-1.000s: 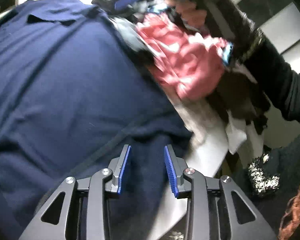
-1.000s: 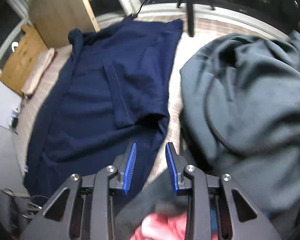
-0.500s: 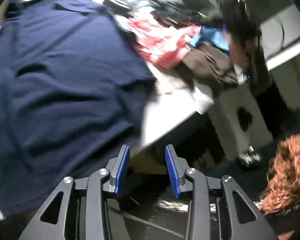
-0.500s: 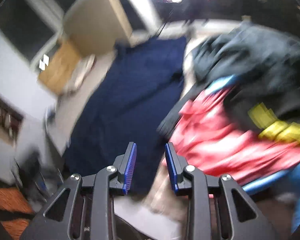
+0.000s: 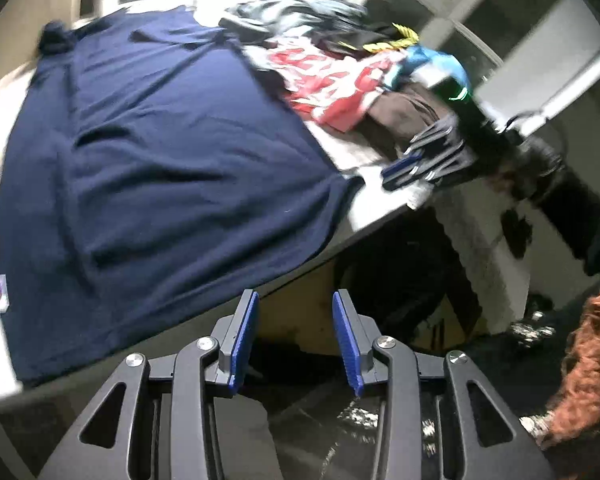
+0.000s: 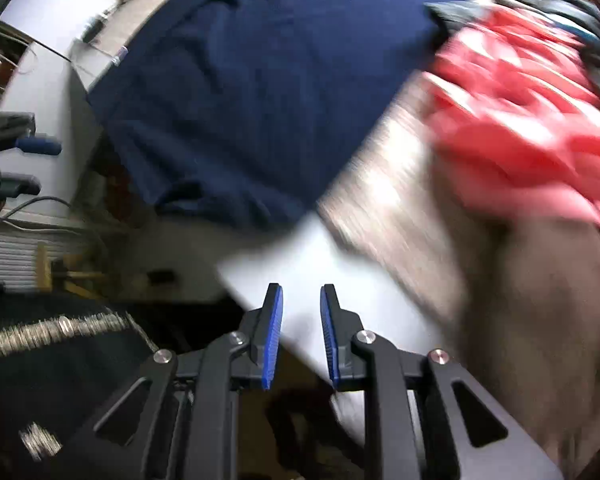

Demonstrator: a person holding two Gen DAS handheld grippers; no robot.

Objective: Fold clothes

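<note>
A navy blue shirt lies spread flat on the white table; it also shows in the right wrist view, its hem hanging near the table edge. My left gripper is open and empty, held off the table's near edge below the shirt's hem. My right gripper is open and empty over the table's white corner; it shows in the left wrist view by the pile. A heap of clothes with a red and white garment lies right of the shirt.
The red garment and a brown-grey one lie right of my right gripper. Dark and yellow clothes top the pile. An orange furry thing is on the floor at right. Boxes and cables stand left.
Both grippers have pulled back from the clothes to the table's near edge. The right gripper has swung down from over the pile to the table corner. Both stay open.
</note>
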